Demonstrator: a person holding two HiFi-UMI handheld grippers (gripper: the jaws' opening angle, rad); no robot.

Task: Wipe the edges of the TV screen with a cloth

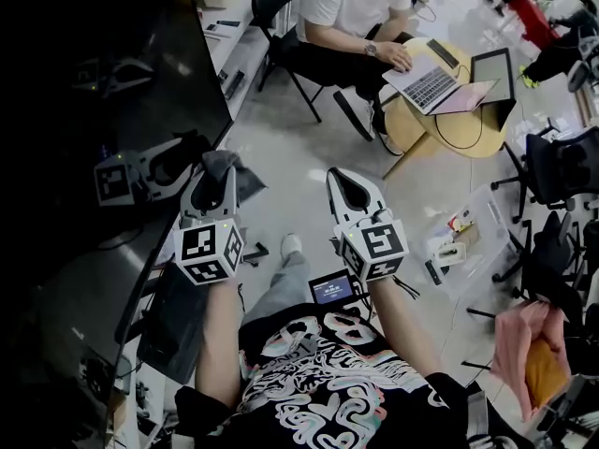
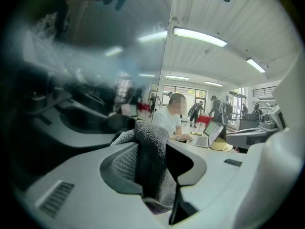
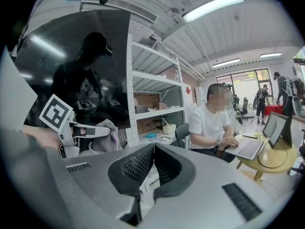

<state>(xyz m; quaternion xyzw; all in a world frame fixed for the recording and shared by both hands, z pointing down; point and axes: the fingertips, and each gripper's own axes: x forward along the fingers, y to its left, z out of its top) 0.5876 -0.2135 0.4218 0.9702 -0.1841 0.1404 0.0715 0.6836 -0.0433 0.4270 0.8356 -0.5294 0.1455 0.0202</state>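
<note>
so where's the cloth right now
The grey cloth is clamped in the jaws of the left gripper, left of centre in the head view, close beside the right edge of the TV screen.

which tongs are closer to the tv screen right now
Left. The left tongs, shut on the cloth, sit right beside the TV screen at its lower edge. The right tongs are further out over the floor, shut and empty.

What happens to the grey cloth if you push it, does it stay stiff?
Probably floppy: the grey cloth folds and droops where the left gripper pinches it. It looks fuzzy, so likely light and grippy, not slippery.
</note>
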